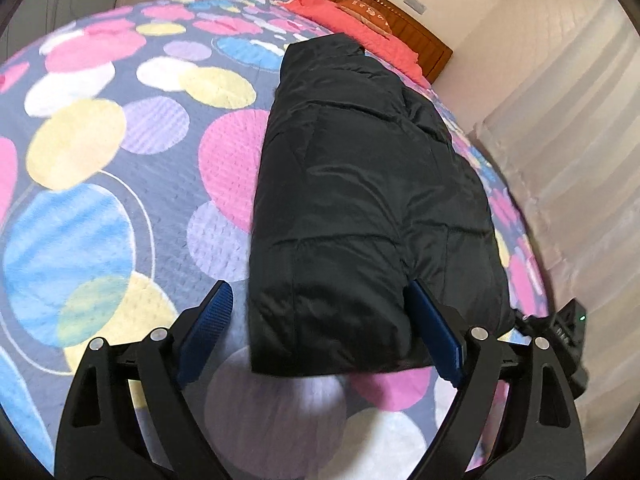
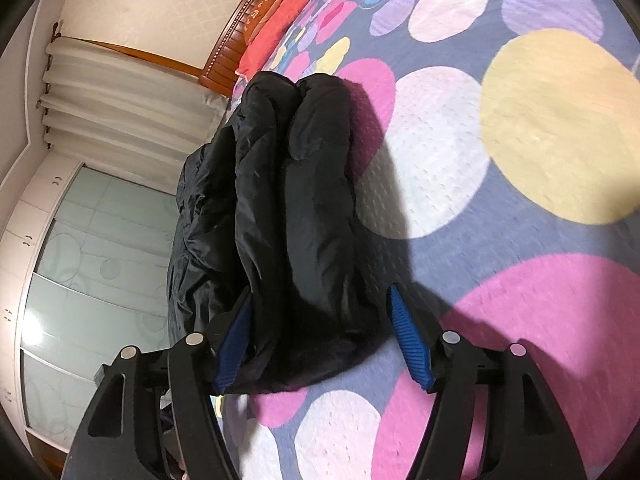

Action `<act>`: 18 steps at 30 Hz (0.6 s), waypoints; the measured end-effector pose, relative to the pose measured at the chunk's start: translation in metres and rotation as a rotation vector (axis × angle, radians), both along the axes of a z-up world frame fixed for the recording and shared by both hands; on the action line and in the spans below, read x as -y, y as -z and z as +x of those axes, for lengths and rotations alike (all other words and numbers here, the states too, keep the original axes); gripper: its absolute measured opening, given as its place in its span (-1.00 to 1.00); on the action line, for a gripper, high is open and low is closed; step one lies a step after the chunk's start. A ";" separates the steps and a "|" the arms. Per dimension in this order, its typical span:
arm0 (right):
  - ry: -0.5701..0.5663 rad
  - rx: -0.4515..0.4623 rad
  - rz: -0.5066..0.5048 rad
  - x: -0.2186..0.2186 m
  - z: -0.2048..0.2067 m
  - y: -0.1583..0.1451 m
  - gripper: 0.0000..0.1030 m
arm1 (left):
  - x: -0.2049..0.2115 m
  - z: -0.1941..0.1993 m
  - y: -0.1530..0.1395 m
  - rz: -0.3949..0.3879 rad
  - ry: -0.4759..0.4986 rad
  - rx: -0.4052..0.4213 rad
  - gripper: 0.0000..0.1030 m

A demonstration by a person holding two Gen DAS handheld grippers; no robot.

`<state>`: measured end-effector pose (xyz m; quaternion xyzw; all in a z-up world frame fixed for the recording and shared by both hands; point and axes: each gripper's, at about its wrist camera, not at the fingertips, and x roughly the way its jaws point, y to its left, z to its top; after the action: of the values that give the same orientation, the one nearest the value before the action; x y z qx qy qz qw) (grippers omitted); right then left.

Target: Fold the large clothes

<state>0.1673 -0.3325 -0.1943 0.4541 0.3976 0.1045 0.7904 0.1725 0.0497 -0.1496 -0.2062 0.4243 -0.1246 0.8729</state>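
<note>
A black padded jacket (image 1: 360, 200) lies folded into a long narrow bundle on the bed, near its right edge. My left gripper (image 1: 324, 320) is open, its blue pads (image 1: 208, 320) wide apart on either side of the jacket's near end. In the right wrist view the same jacket (image 2: 280, 208) lies as a thick bundle. My right gripper (image 2: 320, 340) is open around the jacket's near end, with one blue pad (image 2: 234, 344) against the fabric and the other apart from it. The other gripper's body (image 1: 568, 332) shows at the right edge of the left wrist view.
The bedspread (image 1: 120, 160) is grey-blue with big pink, yellow, white and blue circles. A red blanket (image 1: 360, 20) and a wooden headboard (image 1: 400, 12) are at the far end. Curtains (image 1: 560, 140) and a wardrobe (image 2: 80, 260) stand beside the bed's edge.
</note>
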 end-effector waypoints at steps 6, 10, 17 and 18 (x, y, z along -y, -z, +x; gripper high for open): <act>0.026 -0.011 -0.070 -0.003 -0.020 -0.009 0.28 | 0.007 -0.020 -0.008 0.098 -0.015 0.021 0.71; 0.050 -0.013 -0.173 -0.008 -0.036 -0.024 0.28 | 0.016 -0.034 -0.016 0.181 -0.018 0.045 0.76; 0.044 -0.019 -0.474 -0.039 -0.057 -0.056 0.28 | 0.030 -0.055 -0.036 0.276 -0.026 0.101 0.79; 0.039 -0.016 -0.503 -0.042 -0.059 -0.060 0.29 | 0.032 -0.058 -0.040 0.288 -0.033 0.109 0.79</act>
<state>0.1081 -0.2902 -0.1348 0.2515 0.4085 -0.0167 0.8773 0.1143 0.0174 -0.1099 -0.0788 0.3865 -0.0591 0.9170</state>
